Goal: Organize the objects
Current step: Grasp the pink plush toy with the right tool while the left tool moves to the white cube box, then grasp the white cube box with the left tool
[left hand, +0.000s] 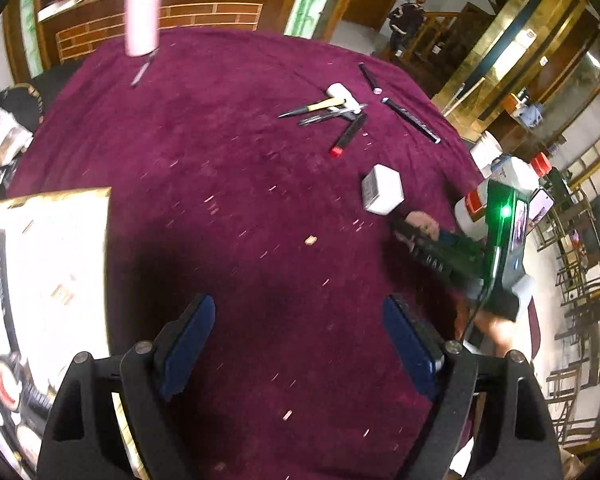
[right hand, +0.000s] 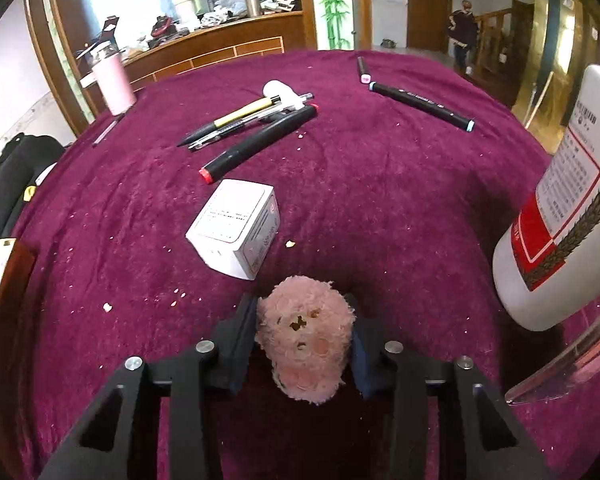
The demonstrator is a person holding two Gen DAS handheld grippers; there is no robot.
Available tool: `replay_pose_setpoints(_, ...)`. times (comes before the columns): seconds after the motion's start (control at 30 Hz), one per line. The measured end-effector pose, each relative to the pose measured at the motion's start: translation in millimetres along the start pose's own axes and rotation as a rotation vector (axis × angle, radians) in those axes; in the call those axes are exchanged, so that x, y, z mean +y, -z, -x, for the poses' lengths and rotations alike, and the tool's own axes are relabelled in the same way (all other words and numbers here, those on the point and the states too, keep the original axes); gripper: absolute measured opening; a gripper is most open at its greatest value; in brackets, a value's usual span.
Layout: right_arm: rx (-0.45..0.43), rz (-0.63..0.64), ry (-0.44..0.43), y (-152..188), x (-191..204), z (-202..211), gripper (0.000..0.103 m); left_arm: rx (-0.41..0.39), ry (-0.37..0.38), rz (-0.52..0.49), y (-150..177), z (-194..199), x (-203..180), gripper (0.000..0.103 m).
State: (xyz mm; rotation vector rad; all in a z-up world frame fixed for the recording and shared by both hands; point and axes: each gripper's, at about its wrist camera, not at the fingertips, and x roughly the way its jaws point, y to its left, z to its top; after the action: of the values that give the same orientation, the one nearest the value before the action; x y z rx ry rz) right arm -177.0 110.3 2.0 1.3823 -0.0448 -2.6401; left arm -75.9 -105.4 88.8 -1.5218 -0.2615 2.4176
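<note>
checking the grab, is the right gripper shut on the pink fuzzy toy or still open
Shut on it: in the right wrist view the right hand-held gripper has both pads pressed against the sides of the pink fuzzy toy.

Left hand-held gripper (left hand: 296,344) spread wide; right hand-held gripper (right hand: 304,336) clamped.

Pink plush toy (right hand: 306,334) between clamping fingers (right hand: 240,340)

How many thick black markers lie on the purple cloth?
3: a red-capped black marker beside the pen pile, a blue-tipped one far right, a pink-tipped one behind it. Others may hide in the pile.
</note>
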Motion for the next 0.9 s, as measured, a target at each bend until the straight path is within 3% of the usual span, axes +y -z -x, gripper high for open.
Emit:
replay_pose_setpoints(0.17, 0.009, -0.05, -0.097, 2, -16, 7, 0.031, 0.001, -0.01, -0.049, -27, -33, -34, 0.085)
replay_pose_setpoints(0.33, 0.016, -0.054, -0.109, 10, -23, 13, 0.029, 0.042, -0.006, -0.078, -50, -85, -68, 0.085)
replay_pose_setpoints(0.53, 0.04, -0.081, -0.129, 10, -27, 10, 0.035, 0.02, -0.08, -0.136, -69, -128, -98, 0.084)
replay_pose_setpoints(0.77, 0.047, -0.09, -0.154, 9, -29, 9, 0.042, 0.062, -0.138, -0.171, -72, -171, -108, 0.084)
replay_pose_setpoints(0.8, 0.048, -0.087, -0.152, 9, -28, 9, 0.043, 0.067, -0.141, -0.169, -71, -175, -106, 0.08)
replay_pose_setpoints(0.87, 0.049, -0.086, -0.155, 9, -28, 9, 0.045, 0.041, -0.175, -0.173, -69, -173, -101, 0.06)
replay_pose_setpoints(0.9, 0.05, -0.087, -0.16, 9, -28, 10, 0.048, 0.037, -0.198, -0.179, -69, -171, -100, 0.039)
